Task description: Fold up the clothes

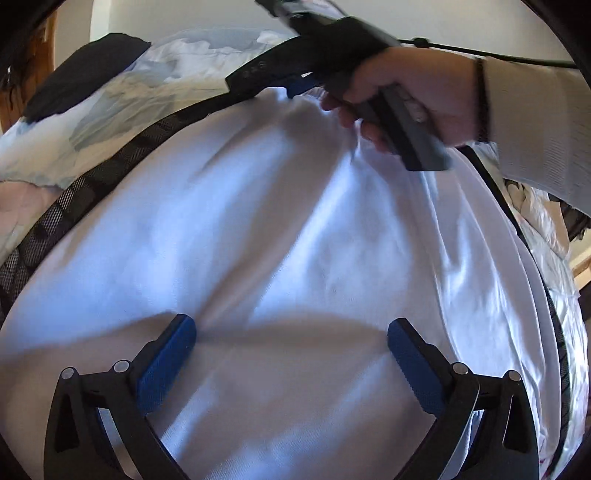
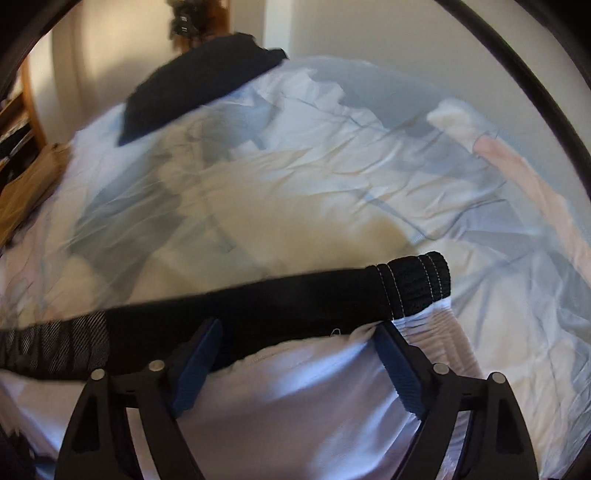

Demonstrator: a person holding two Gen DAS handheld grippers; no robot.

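Right wrist view: white garment [image 2: 295, 391] lies on a rumpled bedspread [image 2: 332, 177].

Soft daylight fills both fisheye views, with a bluish cast on the white garment [image 1: 295, 240]. A curved shadow crosses it near six o'clock. Motion blur smears the bedding [image 2: 332, 166]. Black vignette rings every edge, bending lines outward.

Rumpled pale bedding [image 2: 332, 155], white wall [image 2: 369, 29], wooden shelf [image 2: 31, 99].

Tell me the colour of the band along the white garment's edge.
Black, with a mesh section and pale stitching: the band, clearest in the right wrist view.
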